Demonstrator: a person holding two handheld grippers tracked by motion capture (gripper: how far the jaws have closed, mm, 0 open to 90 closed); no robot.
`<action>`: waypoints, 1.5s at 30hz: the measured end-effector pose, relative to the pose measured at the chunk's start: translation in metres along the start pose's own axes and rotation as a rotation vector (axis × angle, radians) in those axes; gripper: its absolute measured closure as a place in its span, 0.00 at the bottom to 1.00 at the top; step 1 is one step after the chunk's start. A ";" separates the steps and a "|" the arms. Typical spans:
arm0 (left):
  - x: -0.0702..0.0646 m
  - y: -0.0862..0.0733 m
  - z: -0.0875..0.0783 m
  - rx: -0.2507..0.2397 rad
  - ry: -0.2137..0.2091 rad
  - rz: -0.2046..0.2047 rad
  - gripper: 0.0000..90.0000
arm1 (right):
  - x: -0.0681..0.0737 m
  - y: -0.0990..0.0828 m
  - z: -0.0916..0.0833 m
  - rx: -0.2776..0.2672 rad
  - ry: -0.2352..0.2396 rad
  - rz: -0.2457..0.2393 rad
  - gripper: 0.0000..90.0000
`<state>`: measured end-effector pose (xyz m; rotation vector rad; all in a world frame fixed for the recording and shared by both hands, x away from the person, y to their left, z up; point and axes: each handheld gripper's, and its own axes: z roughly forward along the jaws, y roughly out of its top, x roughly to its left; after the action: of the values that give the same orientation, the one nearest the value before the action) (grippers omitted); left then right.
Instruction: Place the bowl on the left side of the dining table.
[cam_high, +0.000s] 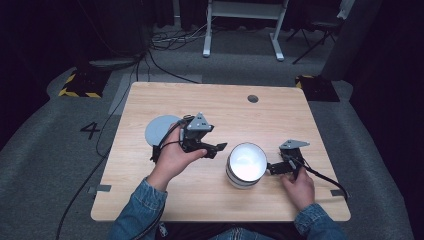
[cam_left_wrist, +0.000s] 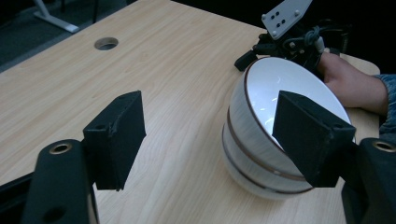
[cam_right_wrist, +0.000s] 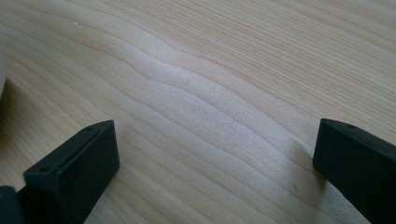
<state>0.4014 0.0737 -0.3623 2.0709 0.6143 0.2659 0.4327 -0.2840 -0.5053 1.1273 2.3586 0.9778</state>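
A white bowl (cam_high: 246, 165) with thin dark rings stands upright at the table's front middle. My left gripper (cam_high: 216, 148) hovers just left of it, open, jaws pointing right at the bowl. In the left gripper view the bowl (cam_left_wrist: 261, 140) sits beyond my left gripper (cam_left_wrist: 212, 135), with the right-hand jaw in front of its rim and nothing held. My right gripper (cam_high: 275, 168) lies low on the table, close against the bowl's right side. In the right gripper view my right gripper (cam_right_wrist: 215, 154) is open wide over bare wood.
A flat grey round plate (cam_high: 160, 129) lies on the table (cam_high: 220, 102) behind the left hand. A cable hole (cam_high: 253, 98) sits near the far edge. Cables trail from both grippers. The floor beyond holds cables and desk legs (cam_high: 206, 50).
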 end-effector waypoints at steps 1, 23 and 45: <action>-0.001 0.002 0.003 0.007 0.004 0.011 0.29 | 0.000 0.000 0.000 0.000 0.000 0.000 0.01; -0.004 0.023 0.073 0.131 -0.068 0.061 0.32 | 0.000 0.000 0.000 0.000 0.000 0.000 0.01; -0.012 0.026 0.102 0.309 -0.140 0.154 0.89 | 0.000 0.000 0.000 0.000 0.000 0.000 0.01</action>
<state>0.4420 -0.0189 -0.3956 2.4164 0.4314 0.1170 0.4327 -0.2840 -0.5052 1.1269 2.3588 0.9775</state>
